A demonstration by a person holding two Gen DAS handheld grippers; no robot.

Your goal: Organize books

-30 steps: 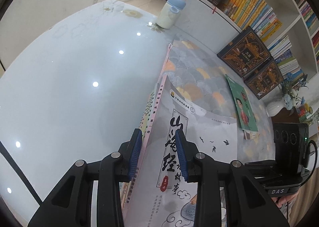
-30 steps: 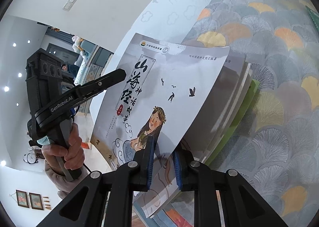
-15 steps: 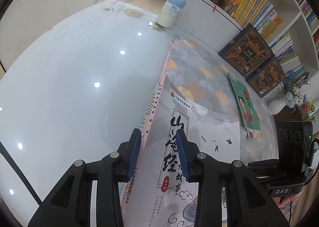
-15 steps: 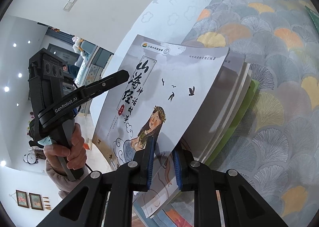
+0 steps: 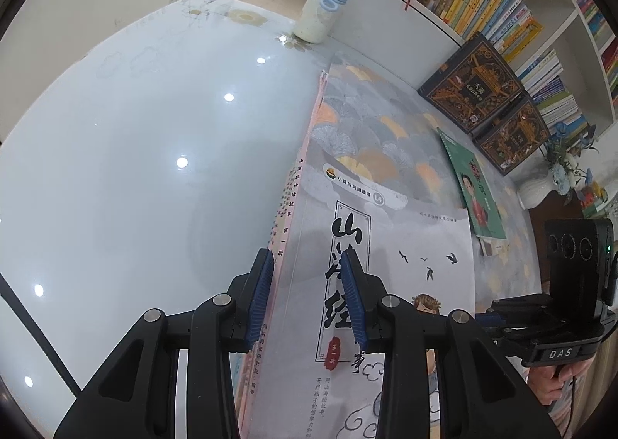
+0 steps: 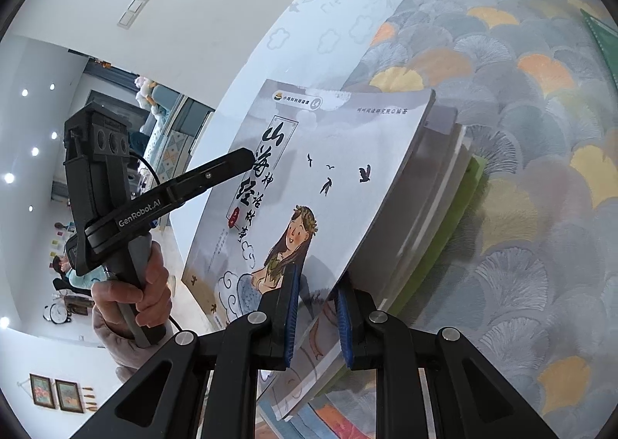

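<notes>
We hold a stack of books (image 5: 347,323) tilted up off the patterned mat (image 5: 386,130), one gripper on each side. Our left gripper (image 5: 307,302) is closed narrowly over the spine edge, its blue pads (image 5: 259,304) pressing the pink-edged spines and the grey top cover. Our right gripper (image 6: 314,317) clamps the stack's opposite lower edge, with the illustrated cover against one pad and the lower books against the other. A green book (image 5: 473,188) lies flat on the mat, well apart, near the bookshelf (image 5: 502,14).
</notes>
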